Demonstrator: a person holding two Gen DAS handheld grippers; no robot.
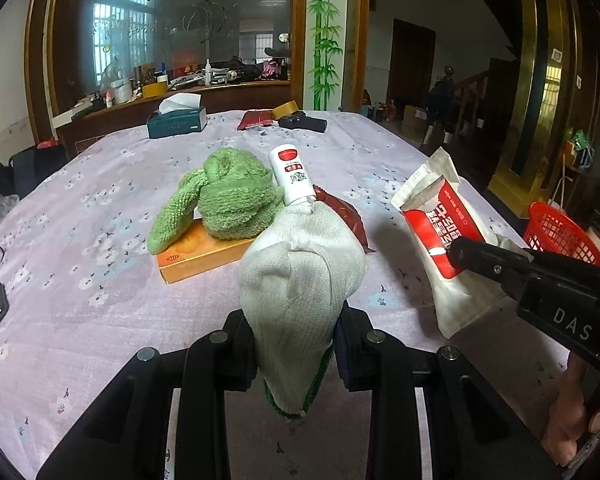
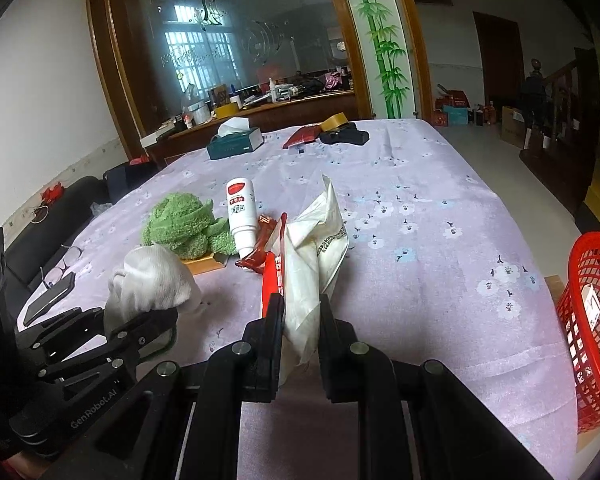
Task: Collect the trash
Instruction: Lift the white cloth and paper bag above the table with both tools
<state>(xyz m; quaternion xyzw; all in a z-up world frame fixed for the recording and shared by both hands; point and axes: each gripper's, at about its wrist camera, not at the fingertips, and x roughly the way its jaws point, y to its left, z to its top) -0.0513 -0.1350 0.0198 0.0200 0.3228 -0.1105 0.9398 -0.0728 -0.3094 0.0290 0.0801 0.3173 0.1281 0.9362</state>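
Grip: my right gripper (image 2: pixel 300 320) pinches the red-and-white pouch (image 2: pixel 312 264), left of the red basket (image 2: pixel 592 332) | left gripper (image 1: pixel 296 344) clamps a white cloth (image 1: pixel 300 280) | risk: thin crumpled pouch may slip before clearing the basket rim; cloth isn't obviously trash.

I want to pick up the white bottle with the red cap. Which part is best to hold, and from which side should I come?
Grip the white bottle across the middle of its body, coming from above with fingers on its two long sides. It lies tilted, its narrow end resting on the brown wrapper, and the green towel crowds its left side, so a low side approach looks blocked.
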